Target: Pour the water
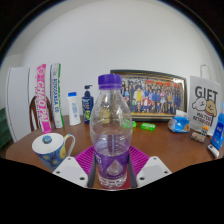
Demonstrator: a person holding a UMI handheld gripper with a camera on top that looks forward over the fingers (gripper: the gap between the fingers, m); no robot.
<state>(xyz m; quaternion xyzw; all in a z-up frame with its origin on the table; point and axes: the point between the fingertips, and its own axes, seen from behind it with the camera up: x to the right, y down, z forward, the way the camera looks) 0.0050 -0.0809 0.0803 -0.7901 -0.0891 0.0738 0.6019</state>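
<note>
A clear plastic water bottle [110, 125] with a purple cap stands upright between my fingers, water filling most of it. My gripper [111, 170] is shut on its lower body, with the magenta pads [84, 158] pressed against both sides. A white mug [50, 150] with blue spots and a yellow handle sits on the brown table [165, 145], just left of the fingers and a little ahead. Its inside is hidden from this angle.
Along the wall stand pink and green boxes [47, 95], a white bottle with a blue cap [73, 107], a dark bottle [88, 103] and a framed photo [150, 97]. To the right are a "GIFT" box [205, 108], a small blue object [180, 124] and a green item [148, 126].
</note>
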